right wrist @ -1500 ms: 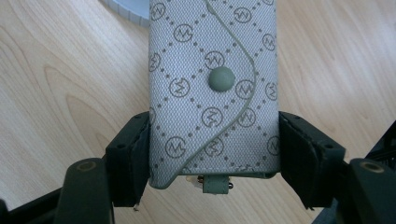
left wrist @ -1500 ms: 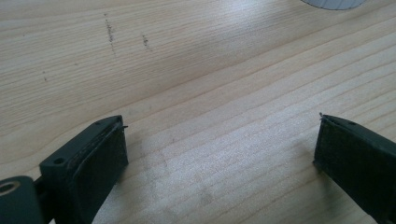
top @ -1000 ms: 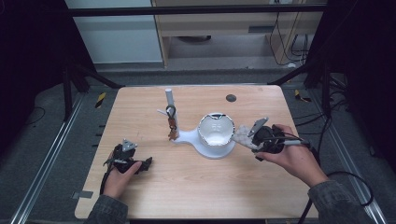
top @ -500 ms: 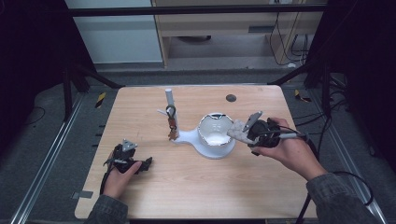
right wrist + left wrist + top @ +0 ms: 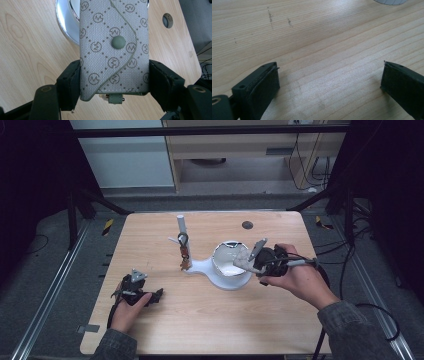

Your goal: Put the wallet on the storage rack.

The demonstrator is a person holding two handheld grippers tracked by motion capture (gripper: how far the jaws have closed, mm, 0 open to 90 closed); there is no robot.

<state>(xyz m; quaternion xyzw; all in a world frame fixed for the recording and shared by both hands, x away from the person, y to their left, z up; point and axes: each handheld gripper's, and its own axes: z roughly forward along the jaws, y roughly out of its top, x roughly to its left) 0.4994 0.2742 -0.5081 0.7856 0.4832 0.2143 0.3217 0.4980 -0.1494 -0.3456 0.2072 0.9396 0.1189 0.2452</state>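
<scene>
Right tongs (image 5: 113,82) pinch a grey monogrammed canvas key pouch (image 5: 113,47) by its sides, held over the rim of the white bowl (image 5: 226,270), apparently a stand's dish; keep it level and lower gently. Left tongs (image 5: 329,82) rest spread on the grained wooden bench (image 5: 150,245).

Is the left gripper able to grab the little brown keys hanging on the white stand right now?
Probably yes. The left gripper is open and holds nothing, and bare wooden table lies between it and the brown keys on the white stand. It would have to travel forward first.
</scene>
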